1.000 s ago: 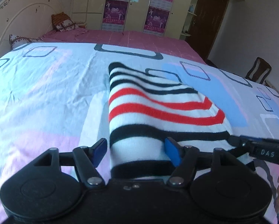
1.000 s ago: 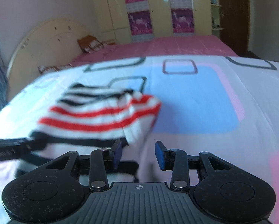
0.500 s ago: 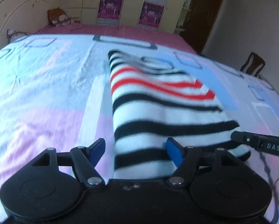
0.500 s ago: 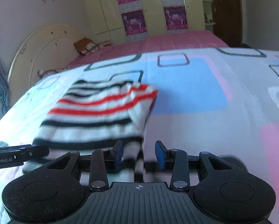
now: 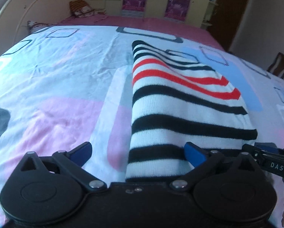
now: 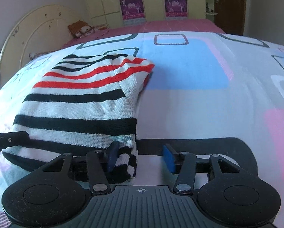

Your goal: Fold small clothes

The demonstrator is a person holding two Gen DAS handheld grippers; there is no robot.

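A small white knit garment with black and red stripes [image 5: 180, 102] lies folded on the bed sheet [image 5: 56, 87]; it also shows in the right wrist view [image 6: 81, 106]. My left gripper [image 5: 138, 153] is open, its jaws wide apart, with the garment's near left corner lying between them. My right gripper [image 6: 140, 157] is open at the garment's near right corner, whose striped hem lies beside the left finger [image 6: 111, 156]. The right gripper's finger shows at the right edge of the left wrist view [image 5: 271, 161].
The sheet [image 6: 199, 98] is white with pink, blue and grey squares over a pink bedspread [image 5: 142, 21]. A cream headboard [image 6: 33, 36] and pillows [image 5: 81, 10] are at the far left. Wardrobes [image 6: 151, 1] and a dark door [image 6: 229, 5] stand behind; a chair [image 5: 279, 64] stands right.
The near part of the garment has been laid down flat toward me, so more black stripes show. Both grippers have drawn back to its near edge and stayed open.
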